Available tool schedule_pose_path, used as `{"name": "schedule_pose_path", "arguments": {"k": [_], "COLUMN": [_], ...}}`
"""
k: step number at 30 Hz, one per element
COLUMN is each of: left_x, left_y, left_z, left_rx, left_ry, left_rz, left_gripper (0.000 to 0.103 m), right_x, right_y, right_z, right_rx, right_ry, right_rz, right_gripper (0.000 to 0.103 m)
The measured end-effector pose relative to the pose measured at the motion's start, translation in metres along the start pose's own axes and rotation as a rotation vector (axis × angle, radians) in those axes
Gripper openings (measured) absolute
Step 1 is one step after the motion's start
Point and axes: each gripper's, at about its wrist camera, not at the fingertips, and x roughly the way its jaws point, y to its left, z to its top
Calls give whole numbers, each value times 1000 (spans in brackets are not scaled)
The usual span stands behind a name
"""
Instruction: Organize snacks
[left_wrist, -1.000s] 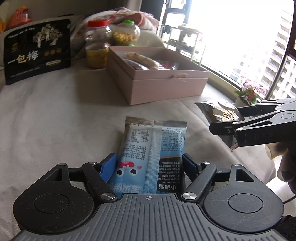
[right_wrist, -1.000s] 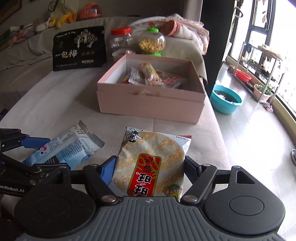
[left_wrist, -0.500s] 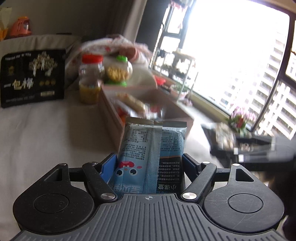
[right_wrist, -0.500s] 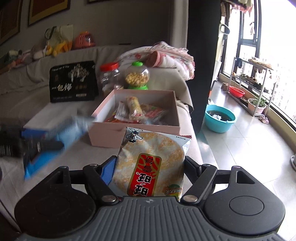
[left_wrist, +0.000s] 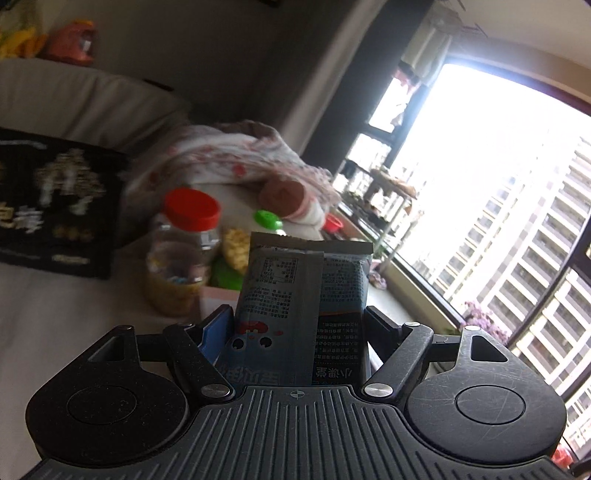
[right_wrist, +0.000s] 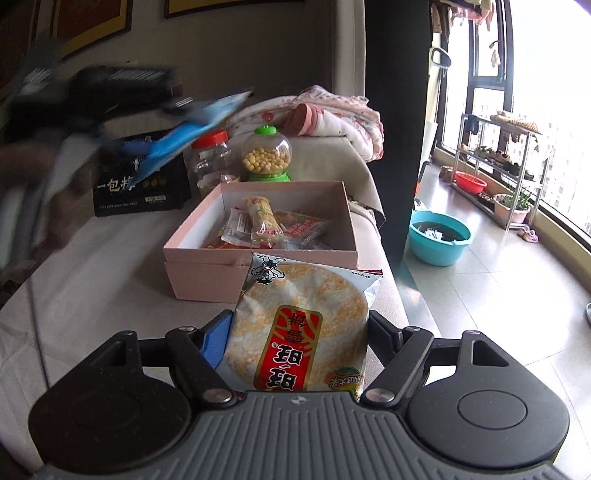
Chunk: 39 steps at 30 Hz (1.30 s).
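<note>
Blue snack packet (left_wrist: 301, 306) clamped between left hand-held gripper (left_wrist: 300, 325) jaws.

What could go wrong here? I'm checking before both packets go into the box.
1. The blue packet in the left tongs is motion-blurred high above the pink box; it may be let go off target.
2. The box already holds loose snacks, so the rice cracker pack in the right tongs may end up on top.
3. Both tongs heading for one box could collide.
</note>
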Motion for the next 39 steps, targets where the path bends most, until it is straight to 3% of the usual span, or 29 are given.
{"name": "schedule_pose_path", "arguments": {"k": [3,5,7,9,11,13,15,16,18,21,23,26,28,31,36,39], "left_x": [49,92,113,112,104,110,124,124,120,121,110,78,49,13,-23,-36], "left_y": [-11,-11,-10,-8,-1,3,-1,-3,-6,0,4,27,43,61,61,46], "left_z": [3,-5,-17,-23,-24,-18,-18,-20,-24,-26,-26,-15,-10,-4,-36,-75], "left_rx": [-19,-9,31,58,20,10,82,119,183,165,123,-5,-85,-116,-88,-42], "left_ry": [69,183,198,120,60,128,278,285,227,219,192,81,-3,-71,-32,35], "left_rz": [-62,-3,98,121,68,22,-7,-4,25,28,20,33,44,80,130,142], "left_gripper": [88,88,87,87,88,88,87,86,86,86,85,85,85,85,85,85], "right_x": [11,16,18,17,16,20,28,30,35,57,83,128,153,165,136,104], "right_y": [0,0,-2,-5,-11,-17,-20,-19,-20,-26,-31,-33,-33,-31,-30,-18], "right_z": [2,3,6,11,16,25,40,49,73,119,148,175,176,170,149,120], "right_rx": [-2,-2,-9,-13,0,23,36,34,34,64,91,113,144,174,228,165], "right_ry": [18,31,34,27,17,14,16,3,-47,-57,-32,54,105,119,55,12], "right_rz": [-8,-11,-21,-39,-38,-26,-26,-27,-22,47,84,121,129,149,174,137], "right_gripper": [76,76,76,76,76,76,76,76,76,76,77,77,78,78,81,82]}}
